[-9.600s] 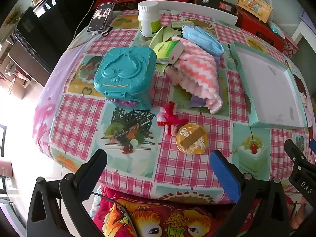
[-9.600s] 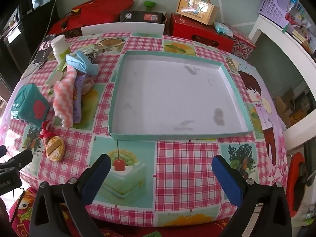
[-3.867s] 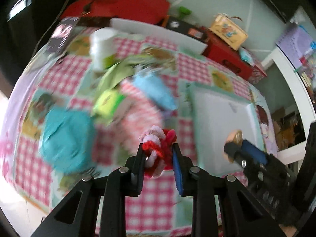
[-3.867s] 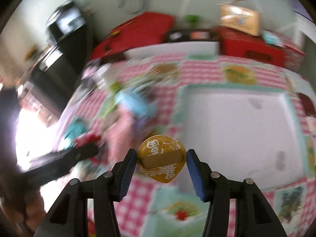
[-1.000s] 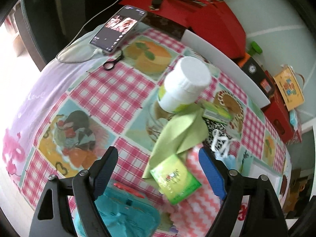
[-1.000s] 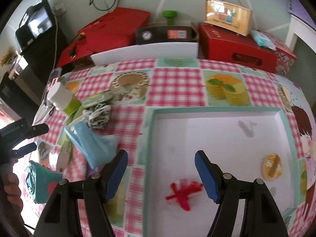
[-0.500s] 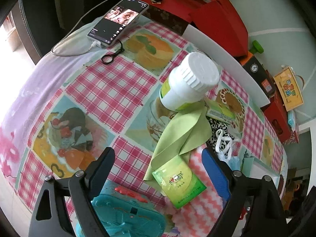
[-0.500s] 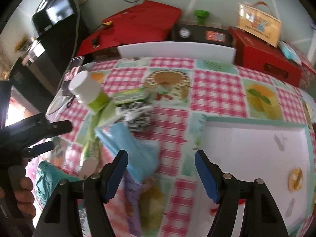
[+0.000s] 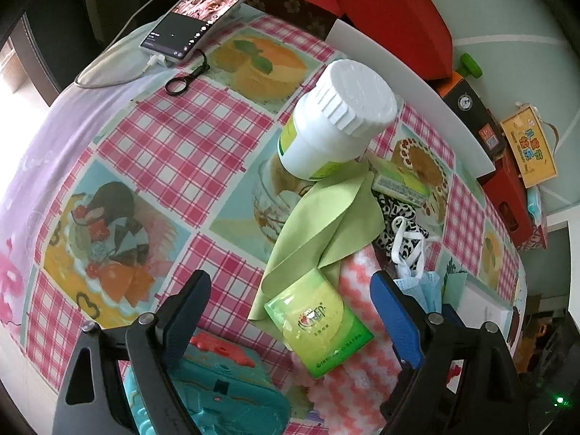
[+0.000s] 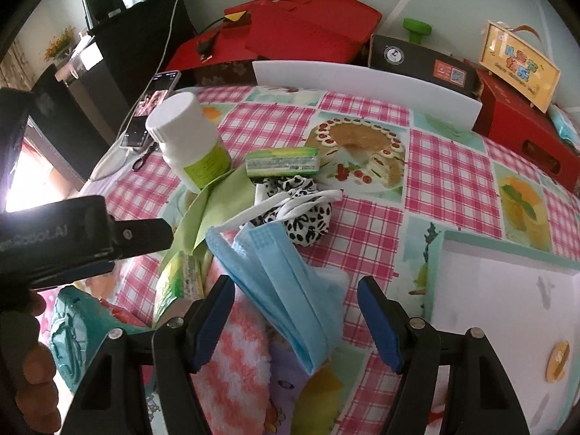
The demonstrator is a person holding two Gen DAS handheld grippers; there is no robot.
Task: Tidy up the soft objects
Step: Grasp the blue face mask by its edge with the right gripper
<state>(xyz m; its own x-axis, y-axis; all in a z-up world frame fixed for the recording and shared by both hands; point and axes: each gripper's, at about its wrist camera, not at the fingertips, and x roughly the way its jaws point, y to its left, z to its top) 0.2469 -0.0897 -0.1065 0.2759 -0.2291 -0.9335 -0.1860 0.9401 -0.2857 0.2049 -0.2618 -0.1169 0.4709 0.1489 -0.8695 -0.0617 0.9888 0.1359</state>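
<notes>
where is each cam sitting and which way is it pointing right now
Left wrist: sits on the left claw, above the table's left part, looking down and forward at the white bottle, green cloth and tissue pack; its two open fingers show.
Right wrist: sits on the right claw, looking forward over the blue mask toward the red boxes; its open fingers, the left claw and a hand show.
Shared: bottle, green cloth, mask, phone.

Black grippers (image 9: pixel 290 311) (image 10: pixel 295 311), blue pads, silver screws.
</notes>
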